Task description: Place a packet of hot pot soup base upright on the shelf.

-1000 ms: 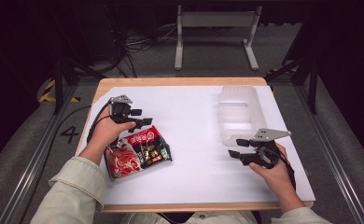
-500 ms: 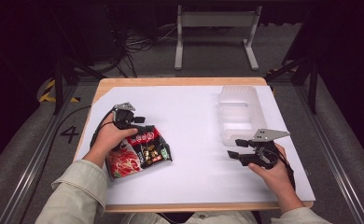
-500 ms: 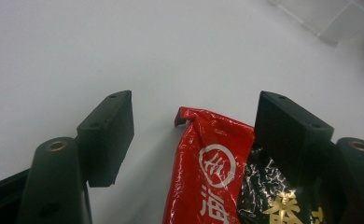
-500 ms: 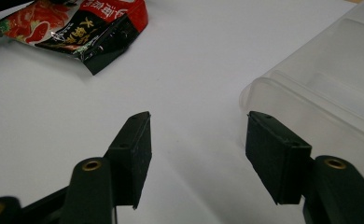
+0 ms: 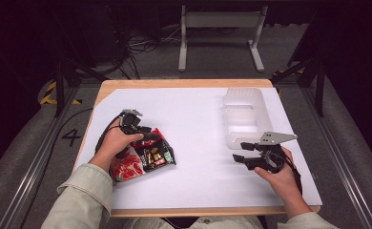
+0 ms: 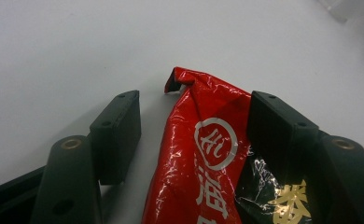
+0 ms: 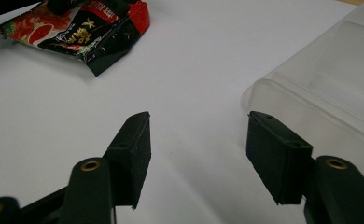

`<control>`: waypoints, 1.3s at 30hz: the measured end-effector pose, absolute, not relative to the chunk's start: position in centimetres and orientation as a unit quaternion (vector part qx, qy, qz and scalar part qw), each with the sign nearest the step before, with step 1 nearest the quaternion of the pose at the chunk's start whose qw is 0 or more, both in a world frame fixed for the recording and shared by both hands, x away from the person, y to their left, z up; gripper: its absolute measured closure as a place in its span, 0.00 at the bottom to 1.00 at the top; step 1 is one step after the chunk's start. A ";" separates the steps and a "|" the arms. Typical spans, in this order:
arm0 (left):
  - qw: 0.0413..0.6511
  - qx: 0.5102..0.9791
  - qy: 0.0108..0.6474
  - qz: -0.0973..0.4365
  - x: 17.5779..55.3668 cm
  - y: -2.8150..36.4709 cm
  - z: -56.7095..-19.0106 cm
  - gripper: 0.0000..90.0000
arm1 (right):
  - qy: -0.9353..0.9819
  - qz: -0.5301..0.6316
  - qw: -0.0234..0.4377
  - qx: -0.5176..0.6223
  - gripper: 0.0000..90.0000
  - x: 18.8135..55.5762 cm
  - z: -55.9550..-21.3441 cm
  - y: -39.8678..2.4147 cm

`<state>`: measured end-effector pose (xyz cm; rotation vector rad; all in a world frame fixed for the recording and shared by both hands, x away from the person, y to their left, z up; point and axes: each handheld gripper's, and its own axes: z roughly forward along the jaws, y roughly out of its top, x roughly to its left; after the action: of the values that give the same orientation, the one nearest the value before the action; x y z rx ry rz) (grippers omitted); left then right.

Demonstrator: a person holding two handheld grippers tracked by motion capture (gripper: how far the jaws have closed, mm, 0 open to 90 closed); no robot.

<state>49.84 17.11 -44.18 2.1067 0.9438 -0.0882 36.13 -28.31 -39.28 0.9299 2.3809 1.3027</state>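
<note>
A red and black snack bag (image 5: 146, 157) lies flat on the white table sheet (image 5: 198, 119), at the left. My left gripper (image 5: 148, 134) is down at the bag's far corner. In the left gripper view it (image 6: 194, 100) is open, and the bag's red corner (image 6: 203, 154) lies between the two jaws, close to the right one. My right gripper (image 5: 240, 151) hovers open at the right, just in front of a clear plastic container (image 5: 243, 114). In the right gripper view its jaws (image 7: 199, 121) hold nothing, with the container (image 7: 329, 93) to their right and the bag (image 7: 77, 28) far off.
The container stands at the back right of the sheet. The table's wooden edge (image 5: 184, 83) borders the sheet. Beyond it are a dark floor, cables and a metal stand (image 5: 220, 28). Bare sheet spreads between the bag and the container.
My left gripper has come down and toward the person, from beyond the bag onto its far corner. The right gripper has hardly moved.
</note>
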 end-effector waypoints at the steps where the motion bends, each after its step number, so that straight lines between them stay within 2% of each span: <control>1: 0.404 0.835 0.373 -0.036 49.9 17.1 -44.2 0.40 | 0.822 0.450 0.136 0.321 0.45 36.1 -39.3 -28.3; 5: 0.398 0.837 0.374 -0.034 49.9 16.9 -44.3 0.40 | 0.822 0.450 0.136 0.321 0.45 36.1 -39.3 -28.3; 7: 0.390 0.841 0.374 -0.030 49.8 16.7 -44.4 0.36 | 0.823 0.450 0.135 0.320 0.44 36.1 -39.3 -28.3; 11: 0.391 0.841 0.373 -0.027 49.7 16.8 -44.5 0.38 | 0.823 0.450 0.135 0.320 0.44 36.1 -39.3 -28.3; 22: 0.383 0.853 0.353 -0.024 49.3 16.8 -44.5 0.71 | 0.823 0.449 0.134 0.320 0.44 36.2 -39.4 -28.2; 29: 0.383 0.851 0.358 -0.027 49.2 17.1 -44.4 0.82 | 0.824 0.449 0.133 0.319 0.44 36.3 -39.4 -28.1; 34: 0.379 0.855 0.353 -0.024 49.2 17.2 -44.3 0.94 | 0.824 0.449 0.133 0.317 0.44 36.2 -39.4 -28.0; 39: 0.371 0.861 0.348 -0.019 49.0 17.0 -43.9 0.98 | 0.825 0.448 0.133 0.317 0.44 36.2 -39.4 -27.9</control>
<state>49.05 16.95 -43.94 2.2076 0.8931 -0.0475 36.25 -27.94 -39.41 0.9196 2.3936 1.2998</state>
